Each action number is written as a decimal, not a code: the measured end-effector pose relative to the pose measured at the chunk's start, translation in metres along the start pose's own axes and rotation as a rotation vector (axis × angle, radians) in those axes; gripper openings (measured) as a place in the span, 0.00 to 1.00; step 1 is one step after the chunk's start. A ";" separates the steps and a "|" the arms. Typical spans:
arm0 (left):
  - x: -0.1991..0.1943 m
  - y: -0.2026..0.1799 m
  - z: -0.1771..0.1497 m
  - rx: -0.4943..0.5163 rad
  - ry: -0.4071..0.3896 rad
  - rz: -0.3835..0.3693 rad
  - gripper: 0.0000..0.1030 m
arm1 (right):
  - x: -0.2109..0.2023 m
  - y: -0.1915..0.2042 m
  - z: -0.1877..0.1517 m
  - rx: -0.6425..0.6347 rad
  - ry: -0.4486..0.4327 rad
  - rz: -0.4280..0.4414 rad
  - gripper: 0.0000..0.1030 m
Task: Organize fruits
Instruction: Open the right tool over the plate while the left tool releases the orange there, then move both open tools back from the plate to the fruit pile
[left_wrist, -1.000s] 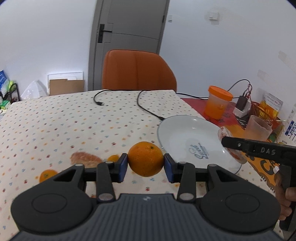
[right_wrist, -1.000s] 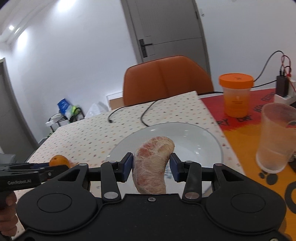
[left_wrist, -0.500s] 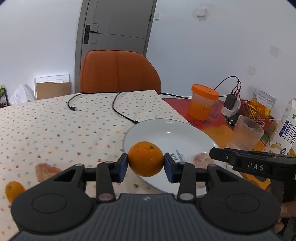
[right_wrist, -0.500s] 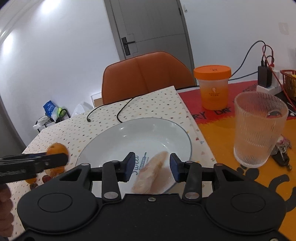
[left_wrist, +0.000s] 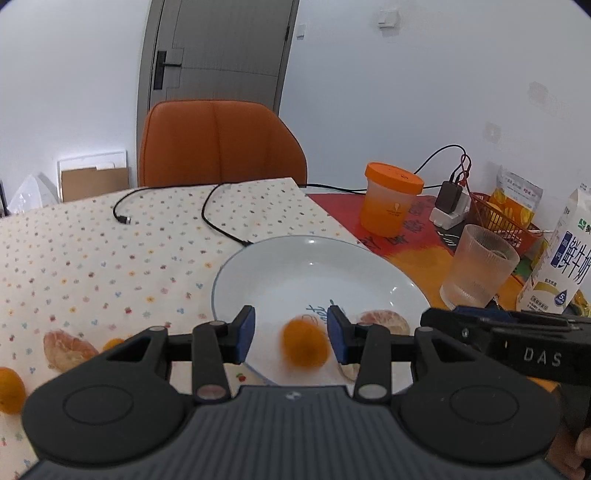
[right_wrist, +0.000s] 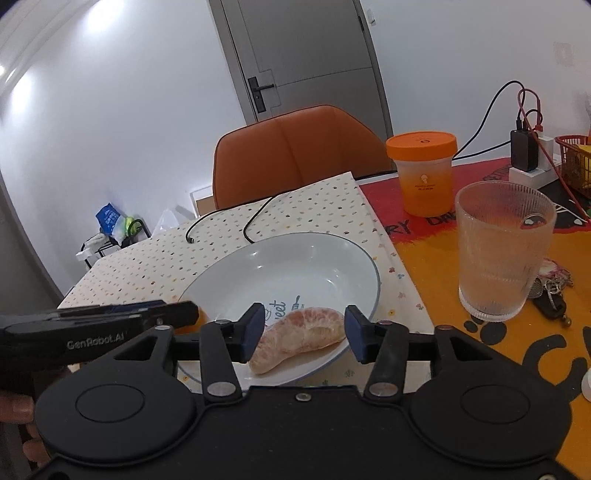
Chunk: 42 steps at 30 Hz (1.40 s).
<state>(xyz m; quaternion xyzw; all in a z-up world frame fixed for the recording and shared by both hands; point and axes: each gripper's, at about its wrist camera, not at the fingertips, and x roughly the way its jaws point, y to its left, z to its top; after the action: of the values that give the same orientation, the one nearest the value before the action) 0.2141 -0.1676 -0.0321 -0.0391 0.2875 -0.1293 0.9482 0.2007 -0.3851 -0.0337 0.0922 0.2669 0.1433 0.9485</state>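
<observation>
Found the left gripper (left_wrist: 291, 332) over the near edge of the shallow white ceramic plate with a thin blue rim (left_wrist: 258, 266). Saw its fingers (left_wrist: 245, 332) standing apart, gripping nothing. Caught the small round orange (left_wrist: 304, 347) as a blur between and a little below them, over the near part of the plate, clear of the left pad. Could not tell whether it touched the right pad or the plate.

Found the right gripper (right_wrist: 304, 332) over the same plate's near right side, its fingers (right_wrist: 255, 328) opening. Saw the peeled pale-pink citrus segment (right_wrist: 299, 338) lying on the plate between them, with neither pad pressing on it.

Noted on the spotted cloth of the worktop (left_wrist: 92, 258), left of the plate, a second peeled citrus segment (left_wrist: 68, 349) and, at the far left edge, another whole orange (left_wrist: 9, 391).

Noted, right of the plate, an empty-looking ribbed clear glass tumbler (right_wrist: 504, 254); could not tell what, if anything, was in it. Saw farther off a translucent round tub with an orange lid (right_wrist: 423, 173), orange inside. Saw at the far right a red wire basket (left_wrist: 498, 218) holding yellow packets.
</observation>
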 end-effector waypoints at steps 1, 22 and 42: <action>-0.001 0.001 0.000 -0.002 0.000 -0.001 0.40 | 0.000 0.000 -0.001 0.000 0.003 0.000 0.49; -0.049 0.055 -0.019 -0.078 -0.009 0.164 0.76 | 0.010 0.031 -0.006 -0.023 0.042 0.107 0.74; -0.114 0.098 -0.060 -0.132 -0.058 0.264 0.87 | -0.007 0.071 -0.019 -0.058 0.012 0.158 1.00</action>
<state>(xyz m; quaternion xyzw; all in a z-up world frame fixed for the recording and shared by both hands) 0.1117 -0.0427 -0.0355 -0.0669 0.2707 0.0170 0.9602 0.1691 -0.3189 -0.0288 0.0846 0.2603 0.2261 0.9348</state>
